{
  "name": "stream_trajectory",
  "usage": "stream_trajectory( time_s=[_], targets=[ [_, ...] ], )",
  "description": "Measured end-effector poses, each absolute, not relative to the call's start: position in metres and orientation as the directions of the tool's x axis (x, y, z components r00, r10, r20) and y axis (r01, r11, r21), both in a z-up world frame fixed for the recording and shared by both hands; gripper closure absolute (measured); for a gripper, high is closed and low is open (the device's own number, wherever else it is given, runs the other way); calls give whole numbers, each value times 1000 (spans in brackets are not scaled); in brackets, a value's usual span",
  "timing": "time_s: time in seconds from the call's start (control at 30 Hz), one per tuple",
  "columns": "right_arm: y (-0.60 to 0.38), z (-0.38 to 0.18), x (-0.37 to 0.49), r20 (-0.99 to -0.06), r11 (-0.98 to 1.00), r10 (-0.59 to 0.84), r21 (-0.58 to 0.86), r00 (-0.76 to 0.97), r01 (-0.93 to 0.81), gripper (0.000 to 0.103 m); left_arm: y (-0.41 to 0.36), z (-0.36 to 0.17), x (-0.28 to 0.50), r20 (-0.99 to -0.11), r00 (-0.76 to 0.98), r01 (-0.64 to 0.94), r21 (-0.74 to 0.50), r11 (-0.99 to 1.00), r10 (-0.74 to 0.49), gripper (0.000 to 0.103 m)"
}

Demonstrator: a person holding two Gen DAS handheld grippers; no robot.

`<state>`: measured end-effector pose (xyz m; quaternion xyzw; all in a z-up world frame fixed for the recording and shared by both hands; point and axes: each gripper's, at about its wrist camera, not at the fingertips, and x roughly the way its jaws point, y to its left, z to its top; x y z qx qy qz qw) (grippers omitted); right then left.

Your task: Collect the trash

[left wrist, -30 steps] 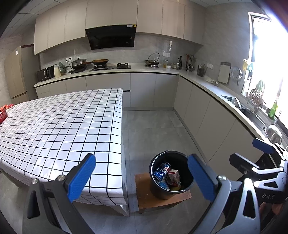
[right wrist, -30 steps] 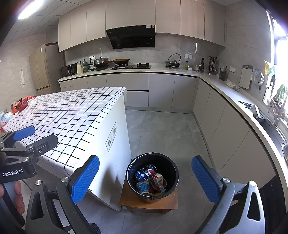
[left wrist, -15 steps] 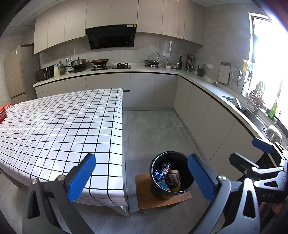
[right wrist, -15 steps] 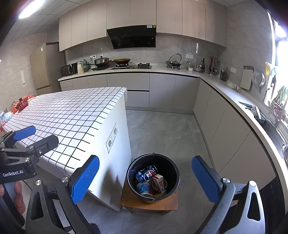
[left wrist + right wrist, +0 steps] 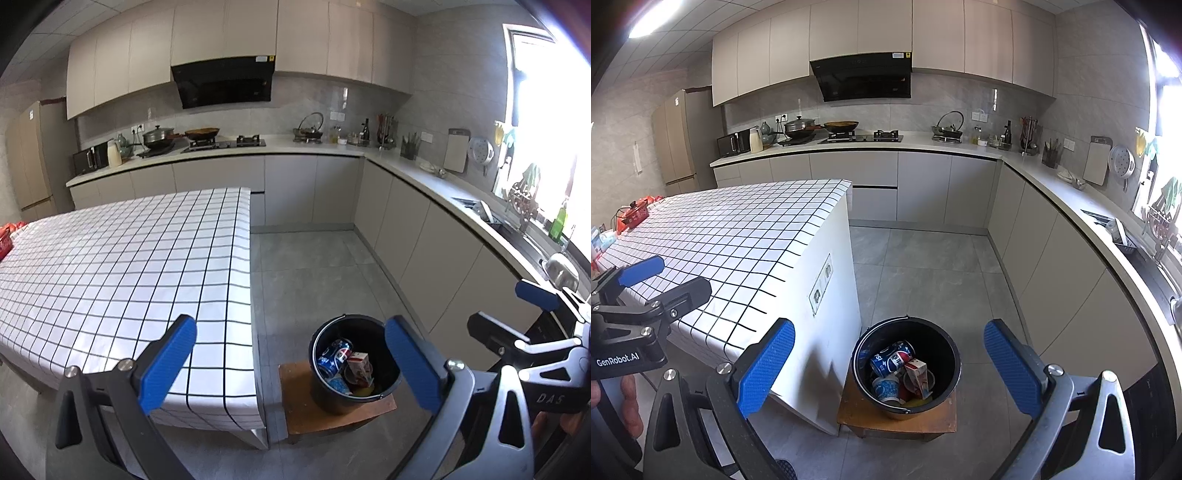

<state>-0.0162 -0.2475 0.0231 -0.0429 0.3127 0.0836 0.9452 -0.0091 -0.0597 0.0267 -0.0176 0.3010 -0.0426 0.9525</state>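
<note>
Both my claws, left gripper [image 5: 290,363] and right gripper [image 5: 890,369], hover level, spread wide and empty, bucket [image 5: 945,343] of trash below ahead.

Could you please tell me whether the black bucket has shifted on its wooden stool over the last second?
No. The black bucket sits on the same spot of the wooden stool.

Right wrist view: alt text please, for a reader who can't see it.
The open, empty right gripper hangs above a black bucket of trash: a blue soda can, cup and carton. The bucket stands on a wooden stool beside a grid-patterned table.
</note>
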Motion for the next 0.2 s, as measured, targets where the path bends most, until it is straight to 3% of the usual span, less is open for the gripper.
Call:
stream_trajectory(
  time_s=[0.2],
  targets=[
    [-248, 23, -17, -594, 984, 125, -30, 795, -177, 0, -54, 27, -8, -569, 812, 88, -101, 991, -130, 0]
  ],
)
